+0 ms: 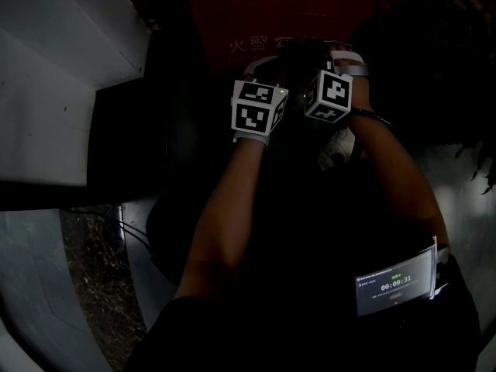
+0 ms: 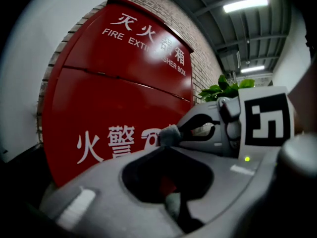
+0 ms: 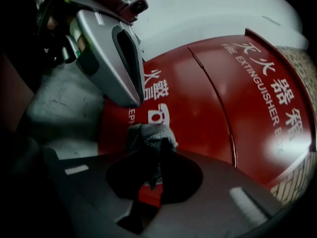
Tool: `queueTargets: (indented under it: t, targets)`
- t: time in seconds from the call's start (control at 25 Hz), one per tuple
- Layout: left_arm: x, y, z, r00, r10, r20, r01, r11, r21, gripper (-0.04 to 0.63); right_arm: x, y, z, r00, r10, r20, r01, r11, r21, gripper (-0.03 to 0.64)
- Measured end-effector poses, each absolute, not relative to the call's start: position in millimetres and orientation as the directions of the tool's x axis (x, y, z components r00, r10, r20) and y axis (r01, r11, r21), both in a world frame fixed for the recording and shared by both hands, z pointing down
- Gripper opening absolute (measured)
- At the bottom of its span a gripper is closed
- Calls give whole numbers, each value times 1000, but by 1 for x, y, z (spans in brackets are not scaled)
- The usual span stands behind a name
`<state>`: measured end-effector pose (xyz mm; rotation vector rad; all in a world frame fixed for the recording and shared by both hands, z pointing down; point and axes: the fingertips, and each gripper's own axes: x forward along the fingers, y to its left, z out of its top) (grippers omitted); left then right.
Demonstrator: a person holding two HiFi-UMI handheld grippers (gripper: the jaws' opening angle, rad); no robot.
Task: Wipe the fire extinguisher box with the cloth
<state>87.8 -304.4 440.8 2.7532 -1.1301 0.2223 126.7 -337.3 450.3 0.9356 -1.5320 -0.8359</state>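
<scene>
We face a glossy red box (image 2: pixel 124 93), smooth-fronted, with white lettering and a seam across it, filling the centre of the frame. Our left tongs (image 2: pixel 167 139) are pinched together on a tuft of nubby grey cloth (image 2: pixel 168 133). Our right tongs (image 3: pixel 157 150) are likewise clamped on the cloth, close before the box's lower front. A brick wall (image 2: pixel 200 53) rises behind, with a leafy plant (image 2: pixel 223 87) at right and strip lights (image 2: pixel 245 5) in the upper right.

The head view is dim; a ceiling light (image 2: pixel 245 5) glares; the fire extinguisher box (image 3: pixel 292 143) shines; edges bend.
</scene>
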Motion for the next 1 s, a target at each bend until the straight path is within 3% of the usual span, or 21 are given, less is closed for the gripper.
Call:
queueTargets:
  t: [0.32, 0.8, 1.0]
  targets:
    - [112, -291, 448, 740, -637, 216, -661, -749, 57, 3, 177, -333, 449, -18, -901, 433, -147, 431, 890, 34]
    - [87, -293, 458, 704, -668, 241, -702, -706, 94, 3, 231, -326, 454, 94, -880, 467, -196, 443, 875, 33]
    - [52, -298, 470, 639, -717, 278, -759, -646, 79, 3, 182, -317, 451, 1, -891, 455, -178, 447, 876, 34]
